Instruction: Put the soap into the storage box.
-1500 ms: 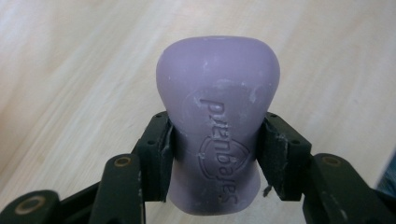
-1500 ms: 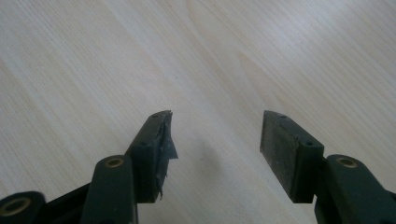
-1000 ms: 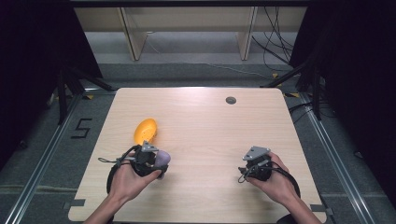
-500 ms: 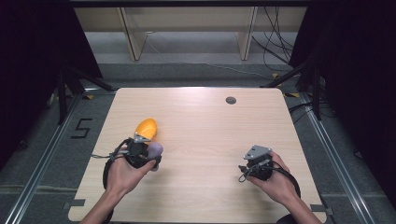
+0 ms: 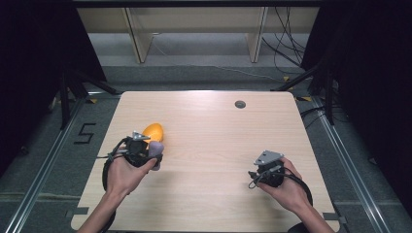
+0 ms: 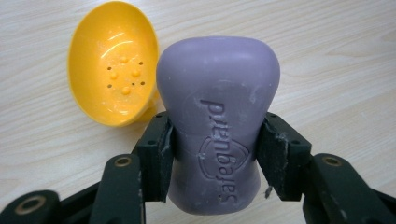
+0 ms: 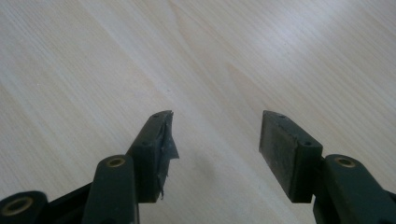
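we see left gripper (image 6: 215, 140) pinching purple soap bar (image 6: 218, 121) just beside yellow soap dish (image 6: 112, 60) | right gripper (image 7: 215, 140) jaws spread over bare wooden table (image 5: 218, 126)

The left gripper (image 6: 215, 154) clamps a purple soap bar (image 6: 217, 121), just beside a yellow soap dish (image 6: 112, 60) on the wooden table (image 6: 336, 60).

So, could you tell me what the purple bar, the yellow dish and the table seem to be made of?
Purple bar: likely soap, matte and waxy, with a brand name pressed into its face. Yellow dish: probably moulded plastic, glossy, with small drain holes and bumps. Table: pale wood or wood-look laminate, showing grain lines with a soft sheen.
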`<state>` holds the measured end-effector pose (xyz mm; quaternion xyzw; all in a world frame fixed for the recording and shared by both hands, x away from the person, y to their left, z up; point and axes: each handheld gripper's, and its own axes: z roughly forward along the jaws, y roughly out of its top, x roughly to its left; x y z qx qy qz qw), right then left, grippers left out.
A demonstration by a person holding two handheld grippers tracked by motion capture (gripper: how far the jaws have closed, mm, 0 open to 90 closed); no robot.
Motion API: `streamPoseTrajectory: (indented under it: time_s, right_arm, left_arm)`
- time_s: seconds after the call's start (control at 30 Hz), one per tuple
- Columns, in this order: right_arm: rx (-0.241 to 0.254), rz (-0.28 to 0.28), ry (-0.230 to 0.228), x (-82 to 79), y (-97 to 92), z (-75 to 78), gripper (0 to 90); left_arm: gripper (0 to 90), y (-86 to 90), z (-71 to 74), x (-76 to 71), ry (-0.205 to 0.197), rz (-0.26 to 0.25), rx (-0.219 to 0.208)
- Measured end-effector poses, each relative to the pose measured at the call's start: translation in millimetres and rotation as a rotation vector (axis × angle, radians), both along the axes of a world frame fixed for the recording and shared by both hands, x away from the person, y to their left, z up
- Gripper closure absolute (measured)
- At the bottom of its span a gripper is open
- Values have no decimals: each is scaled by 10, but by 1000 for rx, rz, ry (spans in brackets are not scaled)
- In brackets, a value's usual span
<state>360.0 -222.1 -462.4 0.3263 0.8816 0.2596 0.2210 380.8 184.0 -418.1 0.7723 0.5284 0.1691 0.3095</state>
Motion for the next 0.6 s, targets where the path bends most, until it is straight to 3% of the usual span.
streamPoseTrajectory:
  time_s: [0.27, 0.3, 0.33, 0.43, 0.47, 0.5, 0.57, 0.6]
  right_arm:
    - [0, -1, 0, 2, -2, -3, 448]
    - [1, -2, 1, 1, -1, -3, 448]
    - [1, -4, -1, -1, -1, -1, 448]
    - [3, -4, 0, -1, -1, 0, 448]
    - [3, -4, 0, -1, -1, -1, 448]
    - [3, -4, 0, -1, -1, -1, 448]
    - [3, -3, 3, -1, -2, 2, 448]
    - [2, -1, 6, -1, -3, 5, 448]
  left_arm:
    - [489, 74, 26, 98, 8, 32, 0]
    - [490, 71, 18, 105, -8, 39, -8]
    - [489, 77, 33, 112, 8, 39, -4]
    - [489, 80, 31, 128, -4, 44, -8]
    - [489, 83, 42, 135, 10, 45, -5]
    - [489, 86, 31, 146, -7, 43, -11]
    - [489, 90, 49, 155, 13, 49, 1]
    - [489, 91, 36, 164, -1, 51, -10]
